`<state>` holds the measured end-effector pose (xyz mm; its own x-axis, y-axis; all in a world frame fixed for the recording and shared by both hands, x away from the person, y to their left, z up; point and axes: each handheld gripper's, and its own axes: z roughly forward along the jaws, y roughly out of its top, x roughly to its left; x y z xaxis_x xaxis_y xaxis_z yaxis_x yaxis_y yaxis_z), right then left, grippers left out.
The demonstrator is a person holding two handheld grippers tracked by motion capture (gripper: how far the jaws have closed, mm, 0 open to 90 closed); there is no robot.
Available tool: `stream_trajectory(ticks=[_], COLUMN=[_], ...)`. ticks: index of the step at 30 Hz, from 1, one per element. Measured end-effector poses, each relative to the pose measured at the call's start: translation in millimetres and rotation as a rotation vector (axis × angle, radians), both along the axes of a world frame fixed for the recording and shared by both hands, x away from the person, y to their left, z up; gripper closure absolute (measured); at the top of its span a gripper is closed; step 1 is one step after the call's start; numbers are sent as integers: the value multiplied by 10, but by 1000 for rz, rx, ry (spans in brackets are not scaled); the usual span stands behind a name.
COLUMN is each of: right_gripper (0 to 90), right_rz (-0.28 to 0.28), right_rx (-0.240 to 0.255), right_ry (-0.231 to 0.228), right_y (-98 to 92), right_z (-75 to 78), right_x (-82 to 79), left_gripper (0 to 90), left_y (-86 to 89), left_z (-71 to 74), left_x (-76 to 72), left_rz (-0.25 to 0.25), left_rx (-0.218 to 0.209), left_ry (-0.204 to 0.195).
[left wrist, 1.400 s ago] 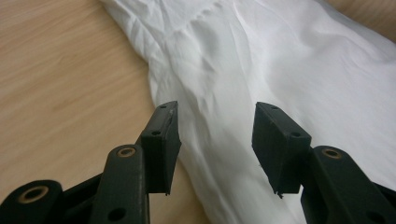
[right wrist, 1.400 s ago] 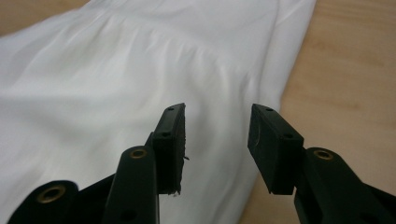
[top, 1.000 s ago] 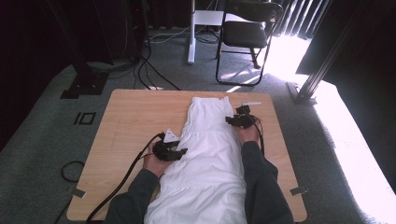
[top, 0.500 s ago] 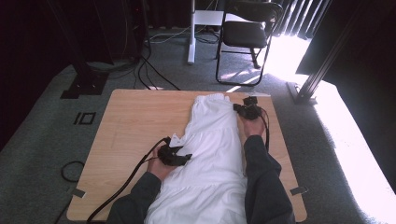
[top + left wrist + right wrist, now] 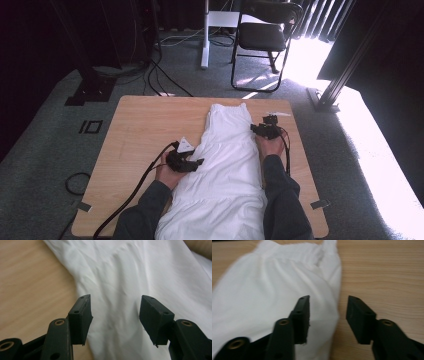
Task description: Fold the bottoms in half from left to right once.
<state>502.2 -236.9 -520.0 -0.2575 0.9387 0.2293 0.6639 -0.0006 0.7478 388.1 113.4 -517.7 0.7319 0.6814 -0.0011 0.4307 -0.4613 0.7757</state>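
White garment (image 5: 227,170) lies lengthwise down the middle of the wooden table (image 5: 135,130), its strapped top end toward the far edge and its wide hem toward the person.

Step in hand, as judged: taking hold of the garment's two long edges to straighten or fold it. To do this well, bring each set of jaws down over the very edge of the cloth, not the flat middle, so that one pad slides under the layer and one stays above. Close on both layers at once. Keep the two grips level with each other across the garment, or the cloth is likely to skew when lifted.

Left gripper (image 5: 115,315): at the garment's left edge, about halfway along it. The jaws have just been opening and now stand wide apart. Cloth lies below the gap; neither pad presses on it. Nothing is held.

Right gripper (image 5: 328,315): at the garment's right edge, nearer the strapped end. The jaws have just been opening and stand about half apart, straddling the edge, one pad over cloth and the other over bare table. Nothing is clamped.
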Motion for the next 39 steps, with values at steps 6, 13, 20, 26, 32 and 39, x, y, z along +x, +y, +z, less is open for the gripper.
stream_trajectory(ticks=[6,13,20,26,32,39], right_gripper=[496,721,840,842,839,836], right_rz=[62,27,67,103,138,157], right_rx=[-91,-149,-109,-92,-93,-106], right_ry=[56,44,56,67,64,47], right_y=[196,286,262,244,290,319], right_z=[-206,-292,-304,-304,-310,-320], right_x=[-76,-177,-382,-558,-811,-935], left_gripper=[450,695,823,823,823,813], left_y=[-79,-150,-153,-53,30,53], left_z=[-135,-270,-247,-270,-271,-264], left_x=[293,285,127,-86,-337,-436], left_rz=[37,-1,-33,-51,-75,-92], left_rx=[29,60,100,70,74,88], left_ry=[60,110,105,114,117,119])
